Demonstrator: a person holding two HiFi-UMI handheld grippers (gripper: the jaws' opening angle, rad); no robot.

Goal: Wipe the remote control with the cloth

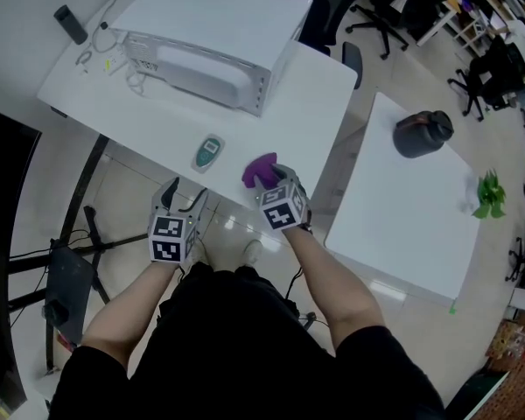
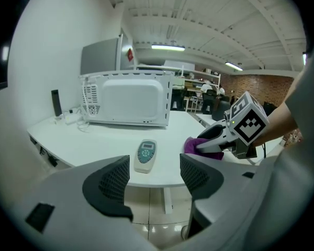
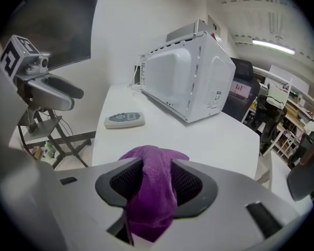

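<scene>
There is one remote control [image 1: 208, 151], one purple cloth [image 1: 261, 170], one microwave [image 1: 212, 38] and two white tables. The near table [image 1: 319, 103] carries the microwave, the remote and the cloth. The second table [image 1: 402, 208] stands to the right across a narrow gap and carries a dark jug [image 1: 423, 133] and a small green plant [image 1: 490, 195]. A small black device [image 1: 70, 24] lies at the near table's far left corner, beside some cables.

The microwave shows its vented back and side, so what is in it cannot be seen.

The remote lies flat near the table's front edge, buttons up. The cloth is just to its right and apart from it.

Two grippers are held out on bare forearms. The right gripper [image 1: 269, 180] reaches over the table's front edge with its jaws closed on the cloth [image 3: 152, 158], which is pinched between the pads and bunches out ahead of them and hangs below. From that gripper's view the remote [image 3: 124, 120] lies ahead and to the left.

The left gripper [image 1: 184, 198] is just short of the table edge, over the floor, level and pointing at the table. Its jaws stand apart with nothing between them. Its view shows the remote [image 2: 146, 155] on the table beyond the gap, and the right gripper [image 2: 209, 141] with the cloth to the right.
</scene>
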